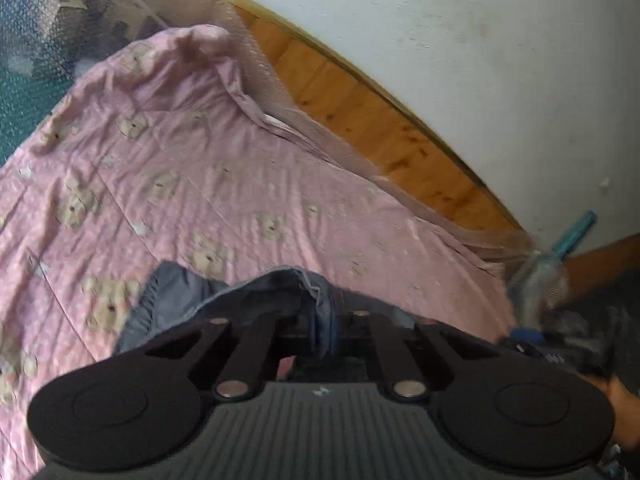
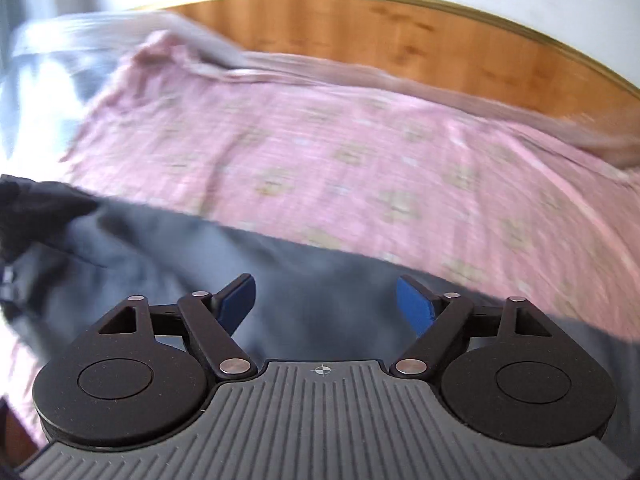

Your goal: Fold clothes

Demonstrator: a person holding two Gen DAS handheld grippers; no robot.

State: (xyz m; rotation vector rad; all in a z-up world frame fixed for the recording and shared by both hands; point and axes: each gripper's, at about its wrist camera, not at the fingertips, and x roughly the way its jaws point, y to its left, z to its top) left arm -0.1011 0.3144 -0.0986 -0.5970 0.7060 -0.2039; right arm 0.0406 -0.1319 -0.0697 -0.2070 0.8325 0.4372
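A grey-blue garment [image 1: 180,300] lies bunched on the pink bear-print bedsheet [image 1: 200,168]. My left gripper [image 1: 324,320] is shut on a fold of it, and the cloth humps up over the closed fingers and hides them. In the right wrist view the same dark grey garment [image 2: 192,264] spreads flat across the near part of the sheet [image 2: 360,160]. My right gripper [image 2: 326,304] hovers over it, jaws open wide, blue pads [image 2: 414,308] bare and nothing between them. That view is motion-blurred.
A wooden headboard [image 1: 360,112] with a brass-coloured rim runs along the white wall [image 1: 480,40] behind the bed. A teal-handled object in clear wrap [image 1: 560,256] lies at the right edge. Bubble wrap [image 1: 36,20] shows at the far left.
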